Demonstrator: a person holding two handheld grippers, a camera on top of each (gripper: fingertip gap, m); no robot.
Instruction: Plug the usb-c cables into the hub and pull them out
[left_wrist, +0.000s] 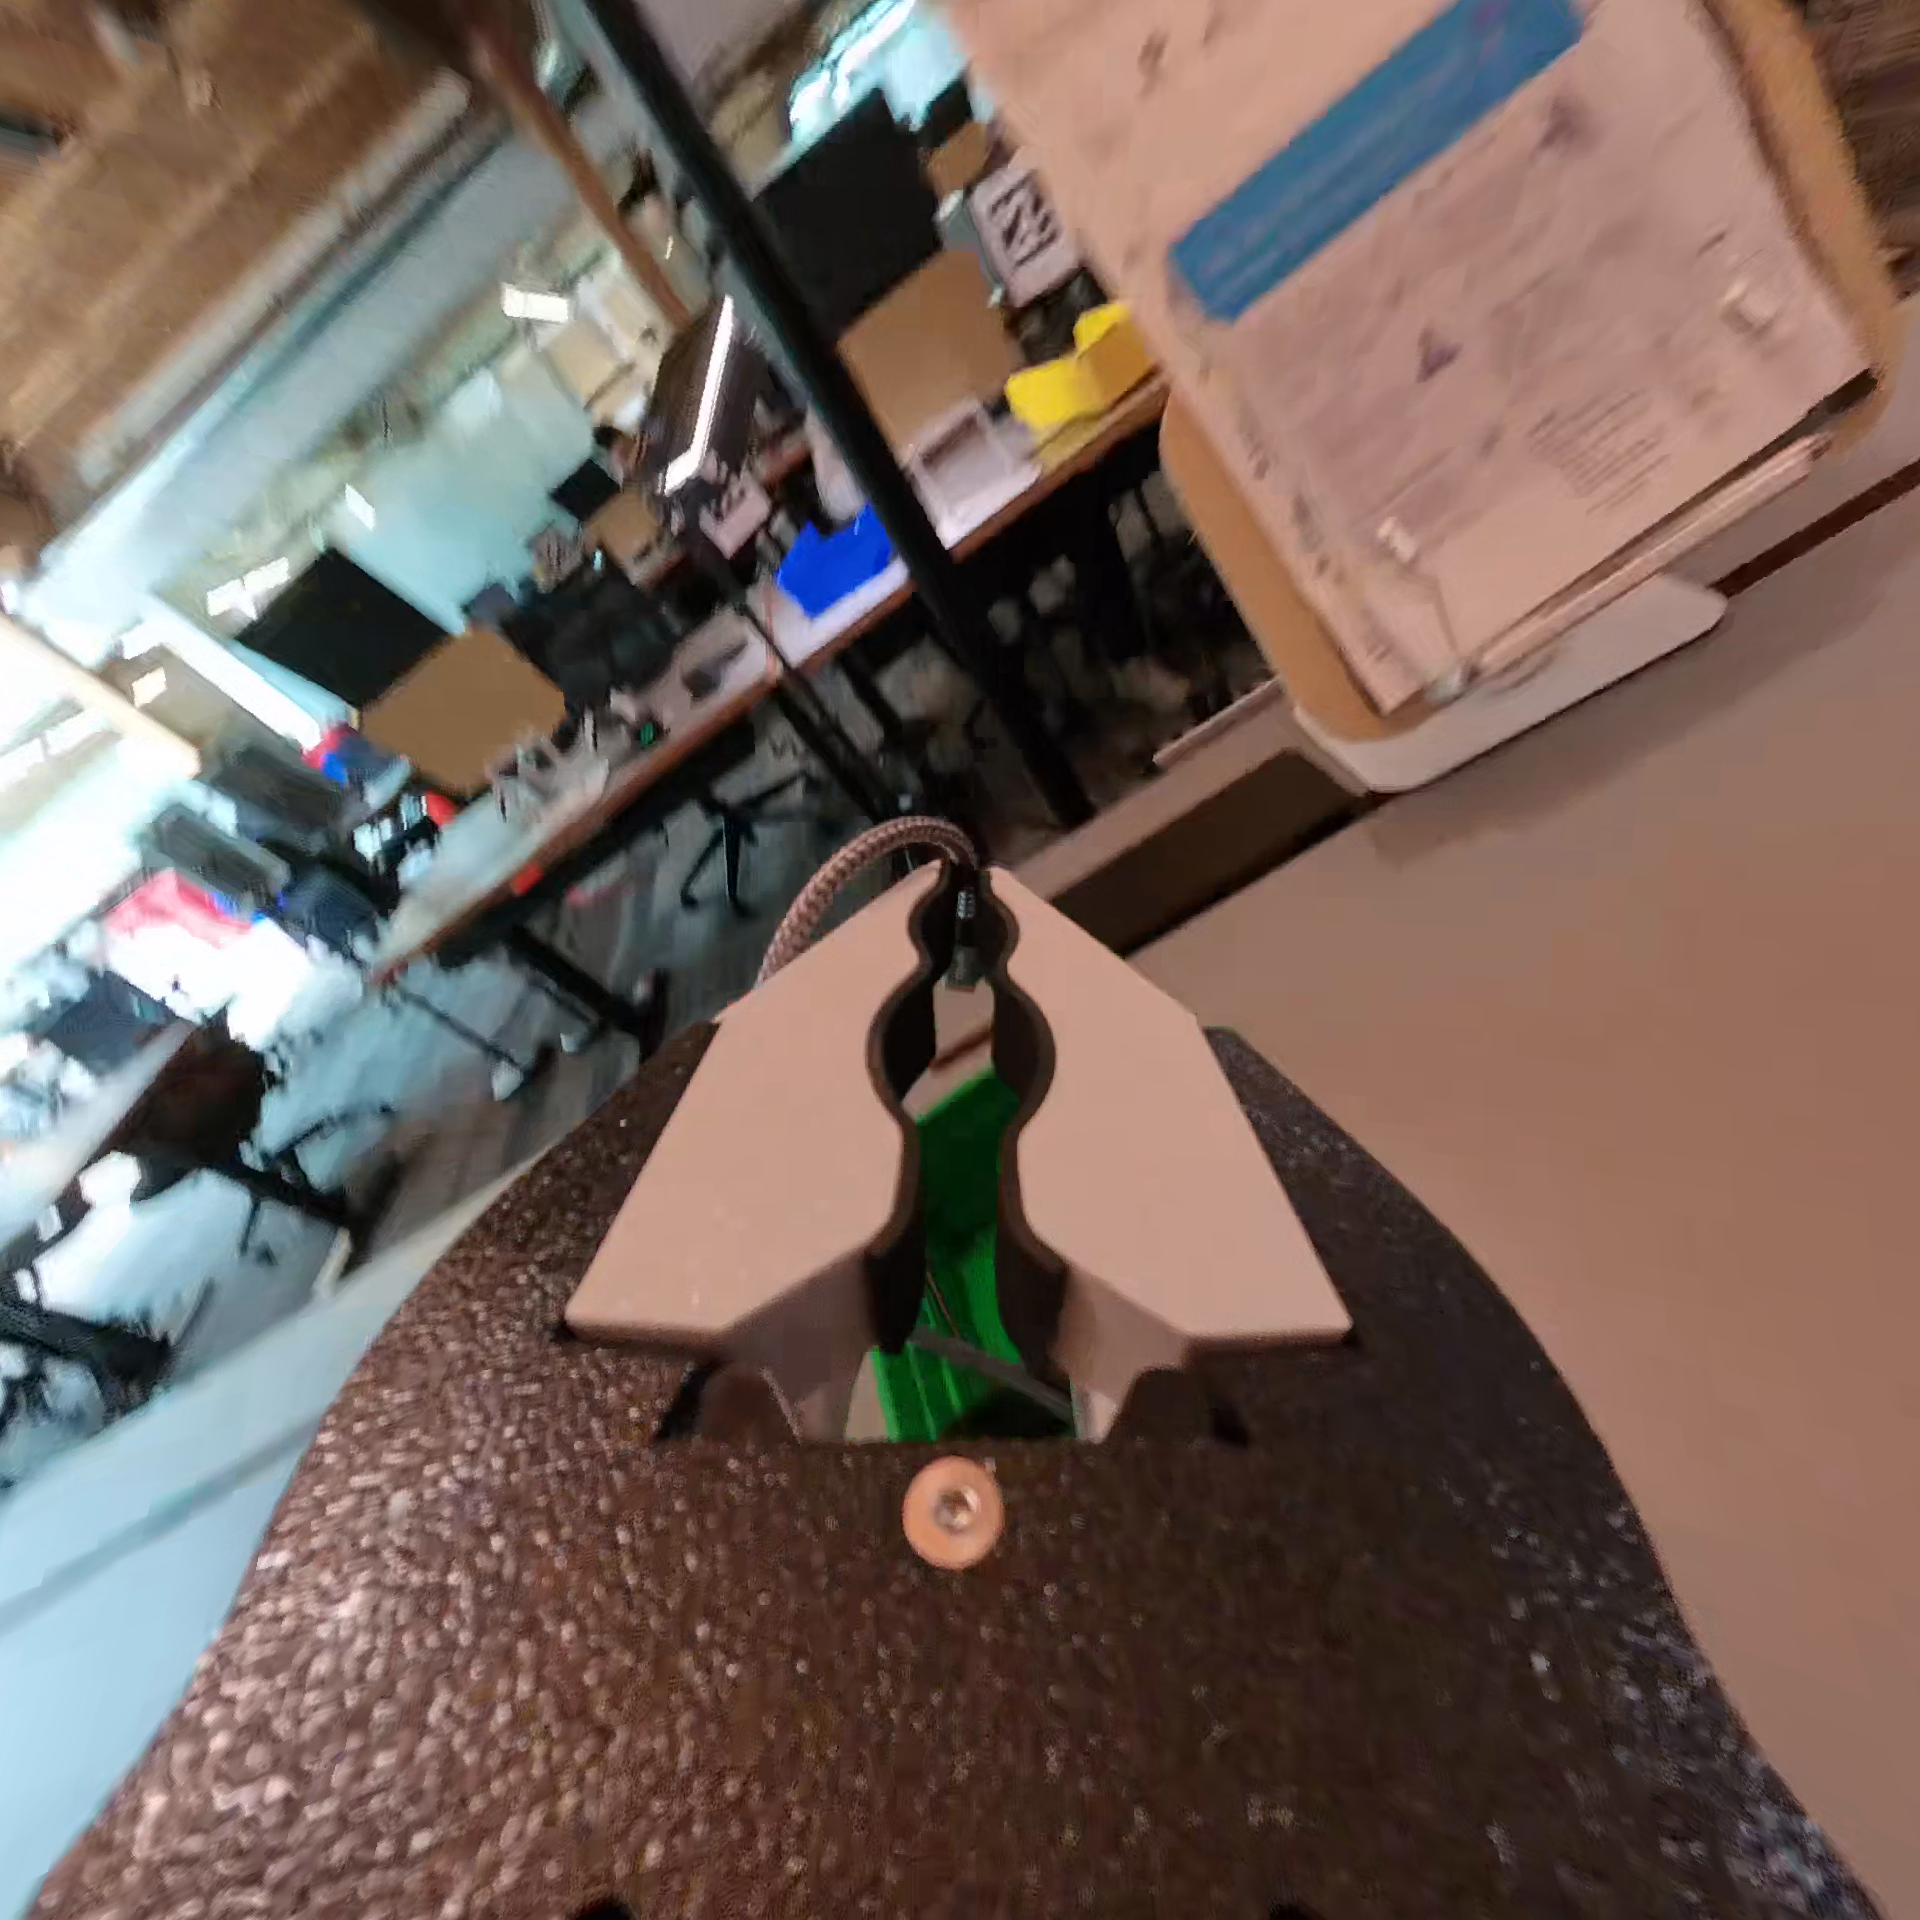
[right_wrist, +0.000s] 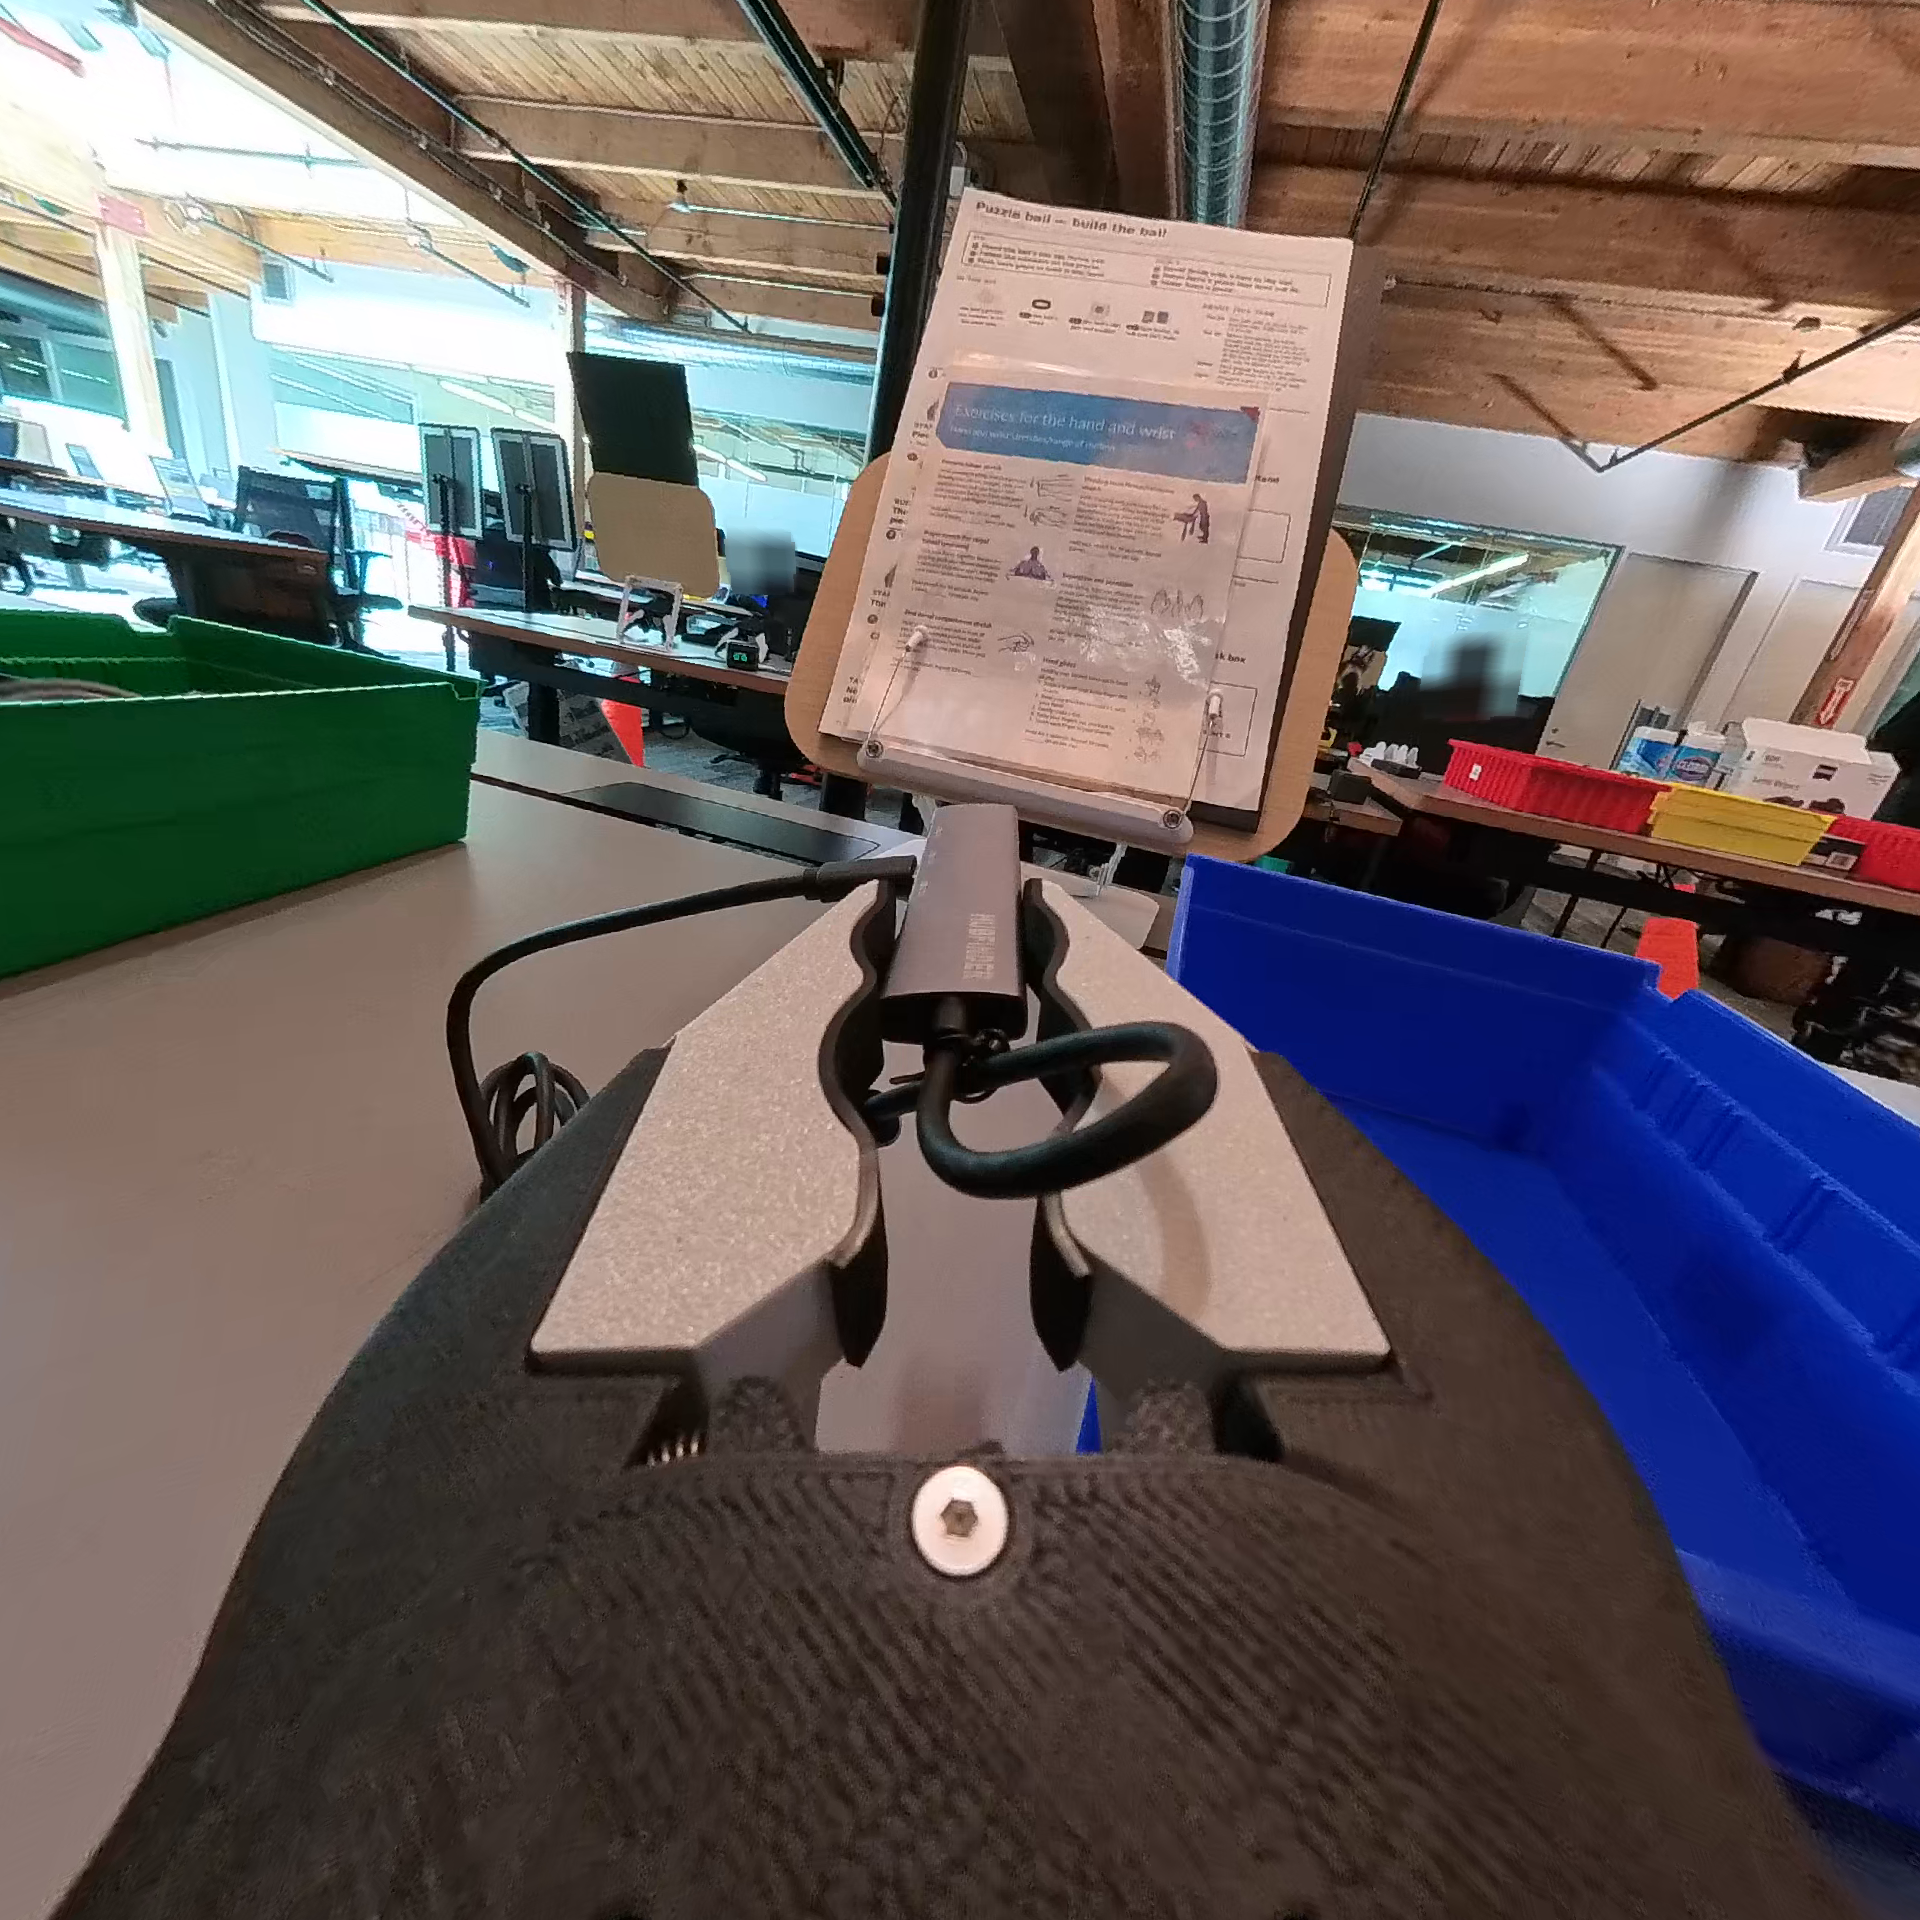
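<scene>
In the right wrist view my right gripper (right_wrist: 961, 914) is shut on a dark grey hub (right_wrist: 961, 925), held lengthwise between the jaws above the table. A black cable (right_wrist: 644, 920) is plugged into the hub's left side and coils down onto the table. The hub's own short lead (right_wrist: 1081, 1112) loops behind it. In the left wrist view my left gripper (left_wrist: 961, 883) is shut on the plug end of a braided cable (left_wrist: 883, 847), which arches out to the left from the fingertips. That view is tilted and blurred.
A green bin (right_wrist: 208, 769) stands at the left on the table and shows below the left jaws (left_wrist: 961, 1195). A blue bin (right_wrist: 1558, 1143) sits close on the right. A paper stand (right_wrist: 1070, 582) rises behind the hub and shows in the left view (left_wrist: 1507, 343).
</scene>
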